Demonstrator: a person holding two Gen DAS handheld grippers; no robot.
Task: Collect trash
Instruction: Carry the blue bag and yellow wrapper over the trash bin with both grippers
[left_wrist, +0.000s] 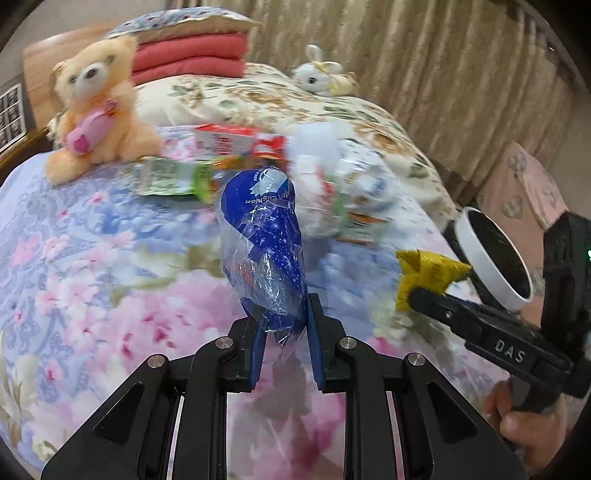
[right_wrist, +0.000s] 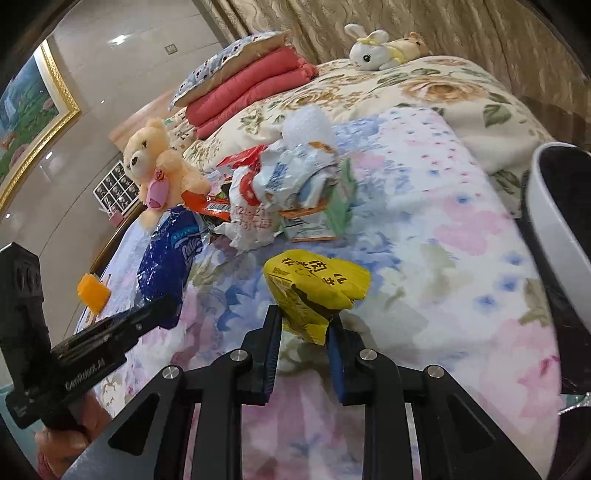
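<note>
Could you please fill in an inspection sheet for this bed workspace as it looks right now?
Surface: floral bedspread, partly covered with litter.
Job's things: blue plastic wrapper and yellow wrapper, both lifted; pile of crumpled wrappers on the bed; white bin at the bed's edge.
Clutter: teddy bear, toy rabbit, folded red quilt, orange block.
Grippers: left hand-held gripper shut on the blue plastic wrapper; right hand-held gripper shut on the yellow wrapper.
Cables: nothing seen.
Surroundings: curtain, framed picture.
</note>
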